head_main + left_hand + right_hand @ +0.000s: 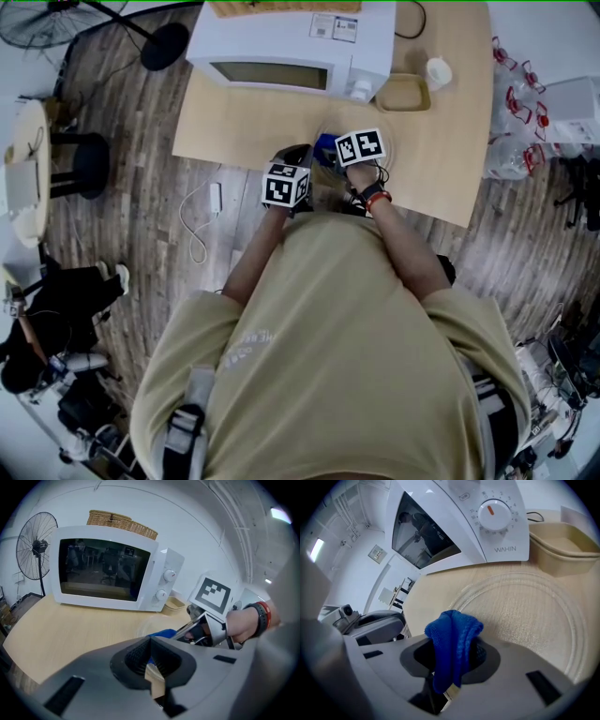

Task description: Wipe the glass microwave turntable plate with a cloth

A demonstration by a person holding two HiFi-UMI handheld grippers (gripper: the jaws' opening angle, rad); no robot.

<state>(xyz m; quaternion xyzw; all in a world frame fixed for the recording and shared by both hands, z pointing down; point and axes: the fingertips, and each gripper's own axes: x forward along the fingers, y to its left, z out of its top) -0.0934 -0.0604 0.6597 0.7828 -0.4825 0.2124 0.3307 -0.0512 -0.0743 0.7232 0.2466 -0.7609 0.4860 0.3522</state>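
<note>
Cloth (454, 637), blue and bunched, is pinched in the right claw (454, 660). The jaws are closed tight on its fold, and a loose tuft stands up above them.

The plate (525, 606) lies flat on the table (244, 122) in front of the microwave (291, 42), towards its dial end. It sits just ahead of and below that claw, spreading away to its right. The cloth hangs over the plate's near rim, though contact with the glass cannot be confirmed. Being round, the plate has no long axis to line up with. My judgement is that the next move turns on lowering the cloth and sweeping it away from the claw, towards the microwave.

The left claw (151, 660) has its jaws drawn almost together. It sits at the plate's edge on the side away from the dials, and it seems to grip the rim to steady it. The right claw is therefore nearer the plate's middle.

A beige tray (562, 538) sits just past the dial end of the microwave, near the plate's far edge, so a long stroke could nudge it.

The table is pale, smooth wood. Around it the floor (141, 187) is plank, and a fan (35, 545) stands off the microwave's door side.
</note>
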